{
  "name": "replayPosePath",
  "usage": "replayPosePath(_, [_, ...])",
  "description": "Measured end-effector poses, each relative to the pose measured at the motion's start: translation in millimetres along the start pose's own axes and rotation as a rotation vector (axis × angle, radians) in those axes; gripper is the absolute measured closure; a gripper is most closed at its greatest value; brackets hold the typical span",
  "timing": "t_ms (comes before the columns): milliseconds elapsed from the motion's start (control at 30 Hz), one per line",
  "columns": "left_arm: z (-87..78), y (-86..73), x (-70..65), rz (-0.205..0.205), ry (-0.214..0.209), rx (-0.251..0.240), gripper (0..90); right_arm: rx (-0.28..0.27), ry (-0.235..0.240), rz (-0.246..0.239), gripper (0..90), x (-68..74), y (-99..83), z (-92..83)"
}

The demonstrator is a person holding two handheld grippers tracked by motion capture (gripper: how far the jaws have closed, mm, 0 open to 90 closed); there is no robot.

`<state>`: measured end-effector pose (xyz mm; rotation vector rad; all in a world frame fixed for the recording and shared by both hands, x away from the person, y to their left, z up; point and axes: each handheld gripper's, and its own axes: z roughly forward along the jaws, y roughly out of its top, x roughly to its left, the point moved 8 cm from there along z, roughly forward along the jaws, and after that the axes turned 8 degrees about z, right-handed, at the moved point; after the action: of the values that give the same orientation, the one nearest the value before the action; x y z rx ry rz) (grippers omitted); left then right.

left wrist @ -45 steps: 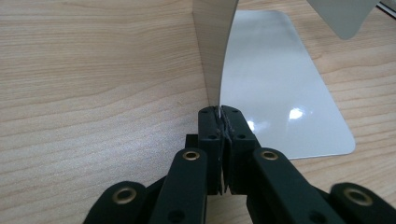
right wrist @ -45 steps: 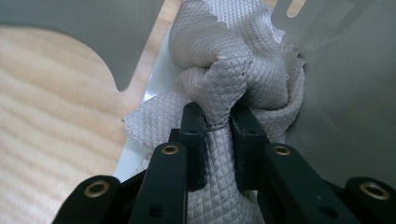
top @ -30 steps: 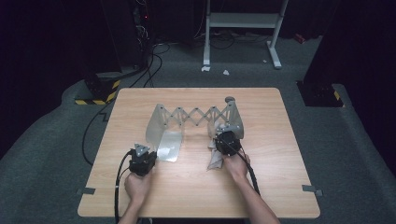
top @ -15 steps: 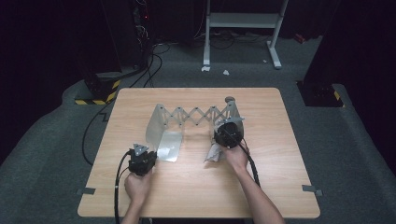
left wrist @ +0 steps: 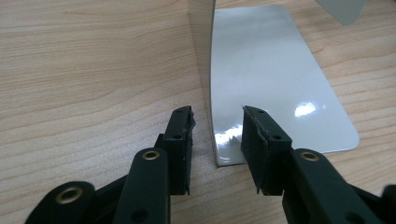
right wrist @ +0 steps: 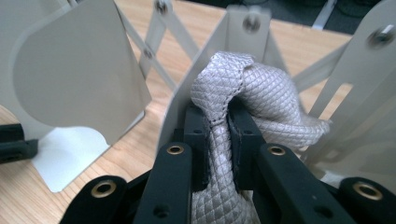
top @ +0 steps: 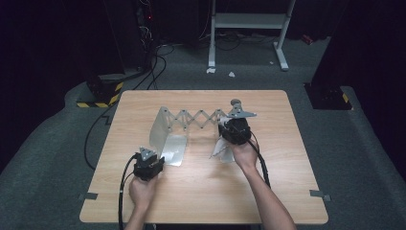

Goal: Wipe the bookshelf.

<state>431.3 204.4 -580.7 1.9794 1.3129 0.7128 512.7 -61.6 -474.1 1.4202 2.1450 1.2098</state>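
Right claw (right wrist: 217, 123): clamped on the grey quilted cloth (right wrist: 243, 88), which hangs below it, just ahead of the hand.
Rack (top: 198, 118): expanding scissor bookend, long axis across the surface; its right end plate (right wrist: 243, 56) stands directly beyond the right claw, touching the cloth.
Left claw (left wrist: 217, 135): apart, jaws just been opening, straddling the near corner of the rack's base plate (left wrist: 266, 79) without pressing.
Room: bare surface (top: 201, 191) nearside; rack's far side well clear of the edge.
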Motion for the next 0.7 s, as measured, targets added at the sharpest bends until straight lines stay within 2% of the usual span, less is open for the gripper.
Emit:
replayPosePath(133, [-0.1,0.0,-0.1,0.0,-0.001,0.0,63.1,0.088,-0.01,0.006,80.9,-3.6,-27.1,24.2])
replayPosePath(233, [0.0,0.0,-0.3,0.001,-0.003,0.0,63.2,0.173,-0.023,0.005,80.9,-6.2,-54.6,44.9])
replayPosePath(300, [0.1,0.1,-0.6,0.002,-0.003,-0.001,63.7,0.203,-0.02,0.031,80.9,-8.4,-64.7,51.5])
replayPosePath(433, [0.1,0.4,-1.3,0.011,-0.012,-0.003,67.1,0.185,0.0,0.036,80.9,-8.2,-60.9,45.0])
replayPosePath(700, [0.0,0.3,-1.2,0.01,-0.008,-0.001,66.0,0.062,0.027,-0.04,80.8,10.2,-15.3,-2.1])
